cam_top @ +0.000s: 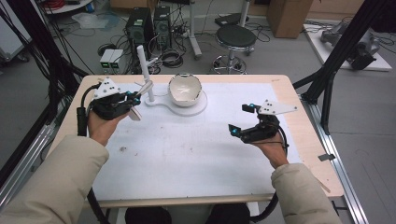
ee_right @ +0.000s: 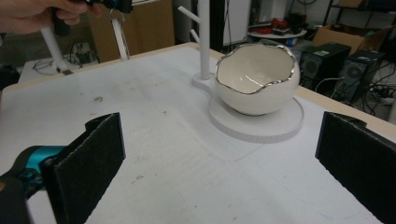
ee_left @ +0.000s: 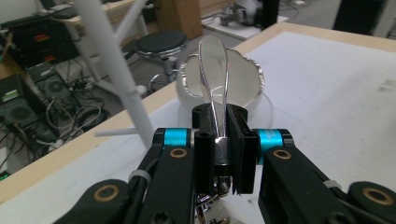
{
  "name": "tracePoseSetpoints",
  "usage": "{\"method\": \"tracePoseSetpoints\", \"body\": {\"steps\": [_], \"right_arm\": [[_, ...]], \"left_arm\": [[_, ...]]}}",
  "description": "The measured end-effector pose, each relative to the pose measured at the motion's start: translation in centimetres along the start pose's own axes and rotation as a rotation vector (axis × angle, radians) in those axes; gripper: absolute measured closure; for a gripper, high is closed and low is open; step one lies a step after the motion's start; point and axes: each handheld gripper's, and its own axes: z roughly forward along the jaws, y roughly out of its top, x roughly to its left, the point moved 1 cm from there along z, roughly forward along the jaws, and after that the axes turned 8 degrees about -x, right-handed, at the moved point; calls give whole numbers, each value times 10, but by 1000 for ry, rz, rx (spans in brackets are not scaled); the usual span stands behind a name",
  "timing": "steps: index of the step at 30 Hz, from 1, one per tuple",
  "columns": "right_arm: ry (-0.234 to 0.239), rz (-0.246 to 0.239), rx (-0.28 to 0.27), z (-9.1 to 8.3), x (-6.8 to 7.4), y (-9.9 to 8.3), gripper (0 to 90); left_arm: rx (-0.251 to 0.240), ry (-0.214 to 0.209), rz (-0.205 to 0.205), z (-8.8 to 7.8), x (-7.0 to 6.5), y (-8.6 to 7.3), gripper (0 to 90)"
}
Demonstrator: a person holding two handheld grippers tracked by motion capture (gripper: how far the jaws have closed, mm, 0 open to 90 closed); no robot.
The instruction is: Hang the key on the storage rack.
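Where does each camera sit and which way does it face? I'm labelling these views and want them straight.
High view: above the person's side, facing forward and down on the table; both sleeves, hands and tongs show, left tongs, right tongs.
Left gripper view: on the left tongs, facing along jaws shut on a spoon toward the bowl.
Right gripper view: on the right tongs, jaws wide apart, facing the bowl; the other hand shows top left.
Shared: all three show the bowl and white stand.

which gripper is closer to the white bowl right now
Left. The left gripper, shut on a spoon, sits just left of the bowl beside the white stand. The right gripper is open, farther off to the bowl's right and nearer the person.
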Motion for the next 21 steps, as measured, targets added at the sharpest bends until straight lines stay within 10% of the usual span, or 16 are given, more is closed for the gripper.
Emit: {"method": "tracePoseSetpoints", "body": {"steps": [21], "right_arm": [[-147,26,-95,-48,2,-54,5]], "left_arm": [[-30,155,-56,20,20,-12,818]]}}
